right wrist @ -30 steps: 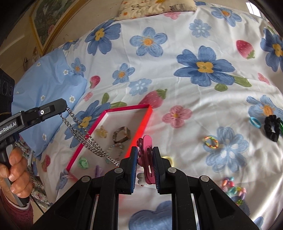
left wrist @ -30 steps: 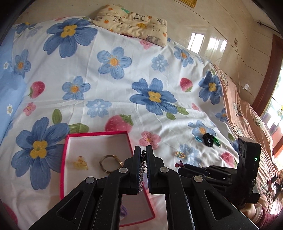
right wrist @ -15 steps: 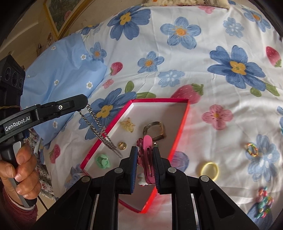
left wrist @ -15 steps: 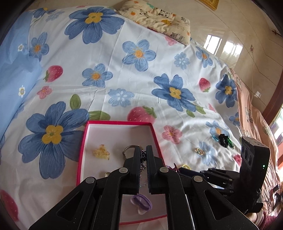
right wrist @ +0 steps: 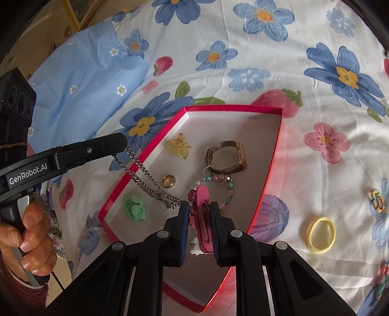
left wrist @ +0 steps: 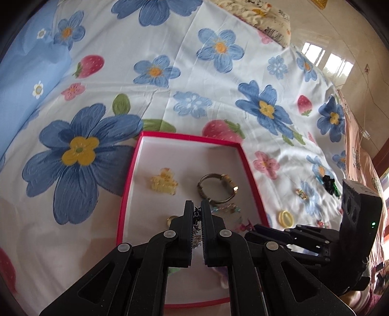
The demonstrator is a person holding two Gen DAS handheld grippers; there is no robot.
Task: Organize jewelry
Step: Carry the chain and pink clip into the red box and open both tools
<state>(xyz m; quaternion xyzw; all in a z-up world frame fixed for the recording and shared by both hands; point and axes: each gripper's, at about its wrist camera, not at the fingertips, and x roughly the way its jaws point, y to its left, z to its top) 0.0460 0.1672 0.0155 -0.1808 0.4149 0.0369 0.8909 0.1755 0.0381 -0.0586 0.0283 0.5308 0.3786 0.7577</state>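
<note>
A shallow red box (left wrist: 130, 175) (right wrist: 274, 155) lies on the flowered bedsheet. In it are a yellow clip (left wrist: 163, 184) (right wrist: 178, 145), a watch (left wrist: 217, 188) (right wrist: 226, 158), a gold ring (right wrist: 169, 181), a bead bracelet (right wrist: 227, 192) and a green clip (right wrist: 135, 209). My left gripper (left wrist: 198, 210) (right wrist: 121, 142) is shut on a silver chain (right wrist: 148, 184), which hangs down over the box's left rim. My right gripper (right wrist: 199, 211) (left wrist: 252, 229) is shut on a pink hair clip (right wrist: 201, 214) just above the box.
On the sheet right of the box lie a yellow hair tie (right wrist: 321, 233) (left wrist: 285, 218), a multicoloured ring (right wrist: 376, 200), a black scrunchie (left wrist: 328, 182) and bead pieces (right wrist: 383, 279). A blue pillow (right wrist: 80, 80) lies to the left, a patterned pillow (left wrist: 262, 17) at the bed's far end.
Both grippers have moved left and down over the red box with their items. The chain's end now hangs inside the box.
</note>
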